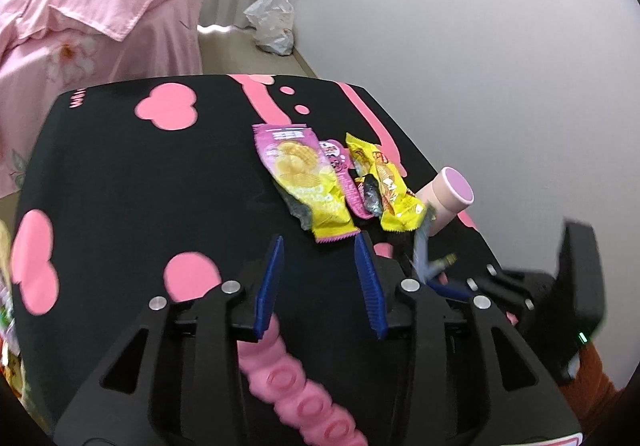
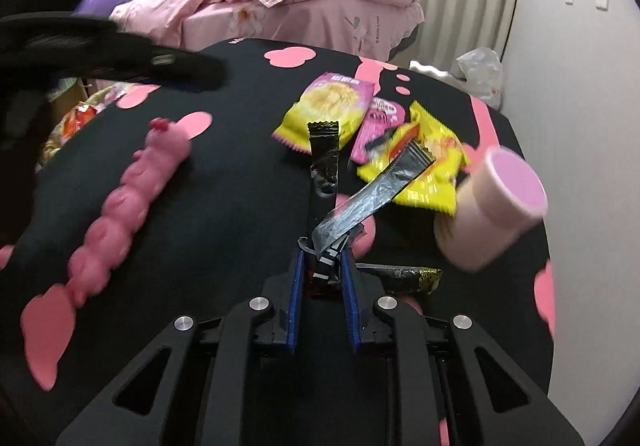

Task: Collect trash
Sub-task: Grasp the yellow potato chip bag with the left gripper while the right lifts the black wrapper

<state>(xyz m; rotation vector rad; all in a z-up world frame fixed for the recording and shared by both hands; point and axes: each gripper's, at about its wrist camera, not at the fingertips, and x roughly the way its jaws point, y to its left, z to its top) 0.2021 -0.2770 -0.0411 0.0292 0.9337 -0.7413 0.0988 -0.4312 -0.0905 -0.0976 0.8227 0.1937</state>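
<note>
Pink toy (image 2: 120, 214): lies left on the black table (image 2: 224, 182).
Left gripper (image 1: 318, 246): jaws apart, nothing between them.
Right gripper (image 2: 322, 260): clamped on black wrappers (image 2: 324, 166) at table centre.
Snack packets (image 2: 332, 106): heaped just beyond.
Pink tube (image 2: 492, 202): far right.

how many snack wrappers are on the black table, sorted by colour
Yellow and pink chip bag: 1
Pink wrapper: 1
Yellow wrapper: 1
Black stick wrappers: 3 (two in the right gripper, one lying on the table)
Total: 6
</note>
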